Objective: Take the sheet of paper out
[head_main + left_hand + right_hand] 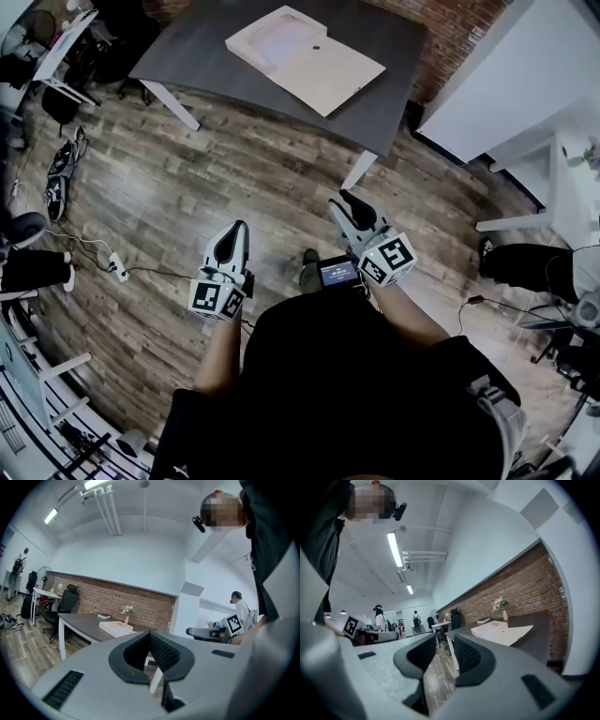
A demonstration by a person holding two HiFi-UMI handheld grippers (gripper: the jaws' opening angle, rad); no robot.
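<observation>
Both tools are empty. My left gripper [150, 635] is closed, with the black ribbed pads meeting at the tips and nothing between them. My right gripper [453, 639] is open just a crack: there's a thin gap between its pads and I can see the wooden floor [187, 187] through it. Neither one touches anything. I hold them close to my body, above the floor.

The sheet of paper [279, 39] looks like the pale pinkish layer in the tray half of a flat beige box [330, 73]. That box lies open on the dark grey table [187, 47], well away from both grippers.

As for writing, each marker cube [217, 300] only carries black-and-white squares. A small screen [338, 273] by my right hand is lit, but its text is too tiny to read.
</observation>
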